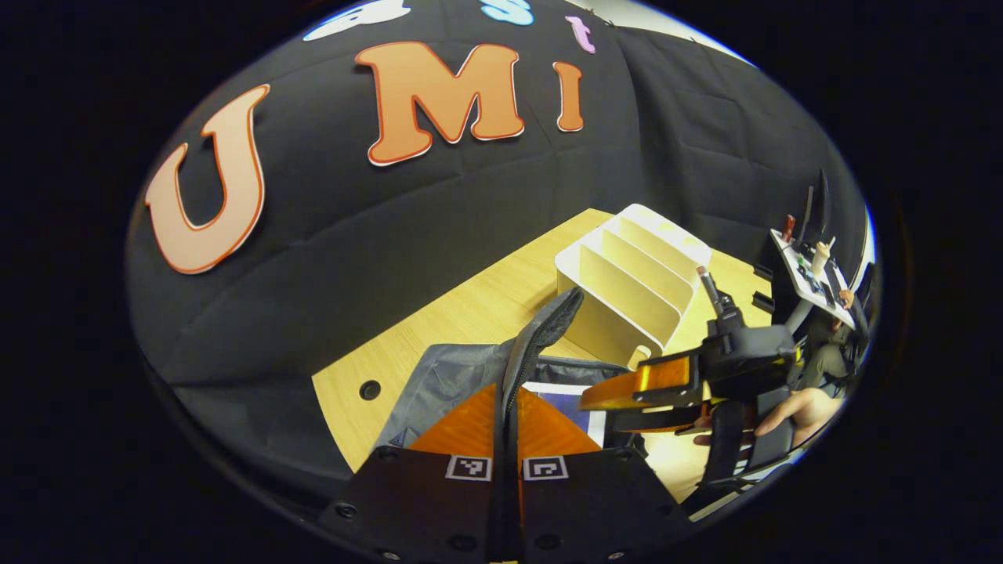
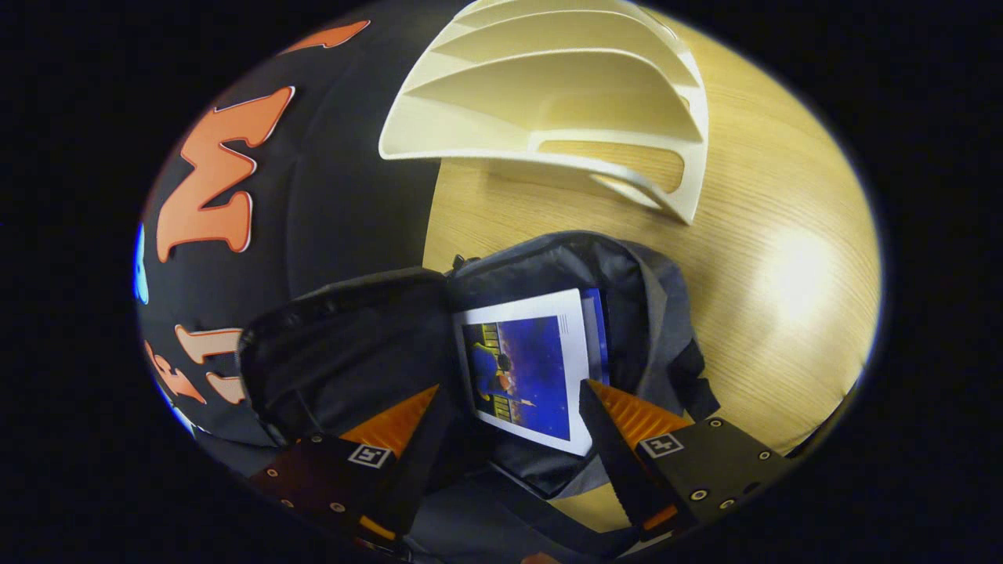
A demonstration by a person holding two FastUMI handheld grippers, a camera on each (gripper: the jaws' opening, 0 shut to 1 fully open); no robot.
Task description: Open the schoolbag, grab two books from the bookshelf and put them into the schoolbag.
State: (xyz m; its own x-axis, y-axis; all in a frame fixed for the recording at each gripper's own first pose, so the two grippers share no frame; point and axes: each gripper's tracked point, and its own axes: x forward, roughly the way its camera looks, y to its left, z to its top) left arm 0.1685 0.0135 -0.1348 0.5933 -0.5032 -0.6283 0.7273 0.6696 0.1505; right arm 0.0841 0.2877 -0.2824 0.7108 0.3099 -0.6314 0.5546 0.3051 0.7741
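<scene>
The bag [image 2: 548,266] lies open on the bench [image 2: 783,274] beside the bookshelf [image 2: 548,86], books [image 2: 533,368] inside. The left claw [image 1: 508,392] pinches the bag's flap [image 1: 541,333] (held upright). The right claw [image 2: 509,407] hovers agape over the books.

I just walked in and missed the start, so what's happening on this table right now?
A person is packing a grey fabric schoolbag on the wooden table using two handheld grippers. The left gripper is shut on the bag's dark flap, holding it up. The right gripper hovers open over a blue-covered book lying inside the bag. The white slotted bookshelf looks empty.
</scene>
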